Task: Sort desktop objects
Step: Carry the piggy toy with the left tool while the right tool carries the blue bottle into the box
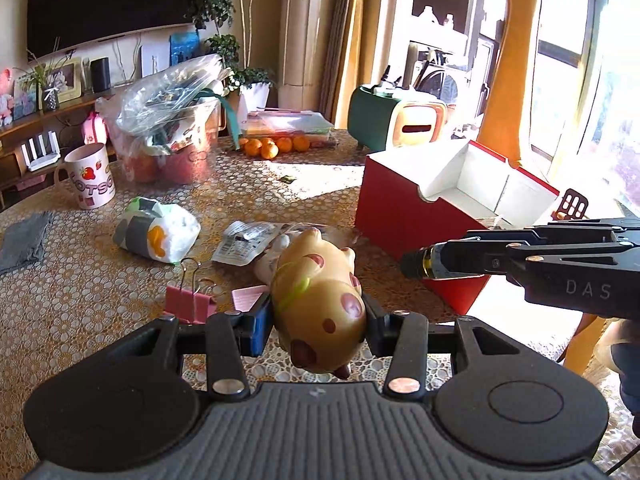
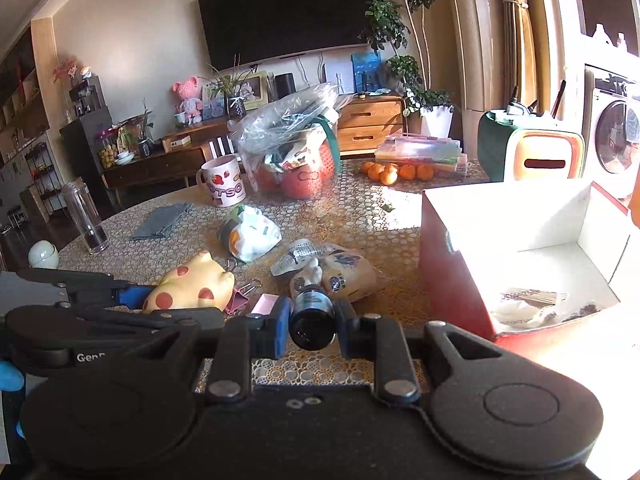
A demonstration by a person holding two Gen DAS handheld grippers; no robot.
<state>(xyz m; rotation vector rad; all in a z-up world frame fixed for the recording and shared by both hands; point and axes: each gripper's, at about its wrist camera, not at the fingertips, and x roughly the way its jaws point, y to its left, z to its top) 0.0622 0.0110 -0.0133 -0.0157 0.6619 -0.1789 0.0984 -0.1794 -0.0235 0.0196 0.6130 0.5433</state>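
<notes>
My left gripper (image 1: 318, 320) is shut on a tan toy animal with red spots (image 1: 320, 300), held above the table; the same toy (image 2: 188, 288) shows at the lower left of the right wrist view. My right gripper (image 2: 312, 320) is shut on a small dark bottle (image 2: 312, 314), which pokes out leftward in the left wrist view as the bottle (image 1: 434, 262). An open red box with a white inside (image 1: 452, 200) stands to the right of both grippers; the box (image 2: 520, 248) holds some paper scraps.
On the patterned tablecloth (image 1: 80, 300) lie a pink binder clip (image 1: 188, 300), a white wrapped packet (image 1: 160, 234), foil packets (image 1: 244, 242), a grey cloth (image 1: 24, 240), a mug (image 1: 90, 176), a bag-filled basket (image 1: 172, 132), oranges (image 1: 272, 146) and a glass tumbler (image 2: 86, 218).
</notes>
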